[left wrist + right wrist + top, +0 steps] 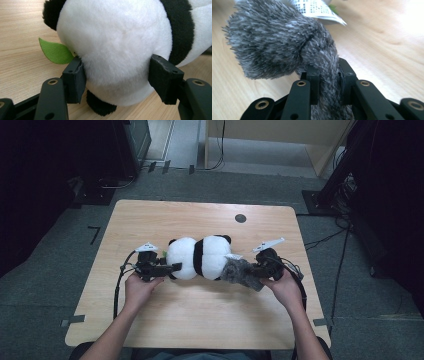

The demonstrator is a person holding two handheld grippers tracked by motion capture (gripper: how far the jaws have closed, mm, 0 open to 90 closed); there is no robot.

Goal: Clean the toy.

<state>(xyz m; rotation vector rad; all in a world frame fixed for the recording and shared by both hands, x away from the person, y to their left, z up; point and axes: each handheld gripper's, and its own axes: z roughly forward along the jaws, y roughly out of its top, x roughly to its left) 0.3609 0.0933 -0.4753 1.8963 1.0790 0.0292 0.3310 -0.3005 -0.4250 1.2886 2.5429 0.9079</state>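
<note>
Panda plush (200, 257) is seen in the high view lying on its side in the middle of the wooden table (200, 320), w/ a grey fluffy piece (239, 272) at its right end. Left tool (172, 268) is held against the plush's left end, and right tool (255, 271) is placed at the grey piece. Both hands come in from the bottom edge, approx. level w/ each other, and a dark round mark (240, 218) is seen on the table behind the plush.

Left tool view: the white rounded part of the plush (115, 45) is clamped between the two black pads, which are pressed into the fur on both sides, so the tool is about half closed on it. A green felt leaf (56, 52) is seen just beside the left pad, and a black ear at top left.

Right tool view: the grey fluffy piece (287, 42) is pinched at its narrow part, the jaws being nearly fully closed on it. A white printed label (317, 8) is seen behind it, above the table.
</note>
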